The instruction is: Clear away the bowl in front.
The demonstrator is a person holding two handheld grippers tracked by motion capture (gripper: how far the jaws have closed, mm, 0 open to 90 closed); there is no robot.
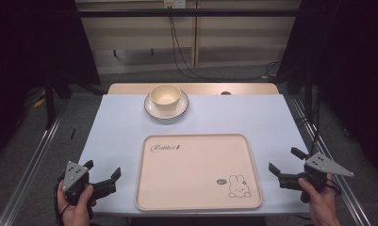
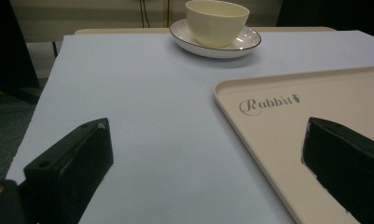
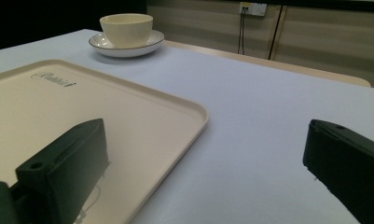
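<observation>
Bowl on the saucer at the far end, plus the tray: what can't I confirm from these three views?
- Bowl: its base in the saucer is hidden by its own wall in every view.
- Tray: its rabbit drawing is cut off by the frame edge in the left gripper view.
- Small mark beside the rabbit, high view: too small to read.
- Left claw and right claw: bodies cut off in their own views.

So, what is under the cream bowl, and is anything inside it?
The bowl stands on a white saucer with a dark rim line. Its inside looks empty in the high view; the saucer's centre is covered by the bowl.
</observation>
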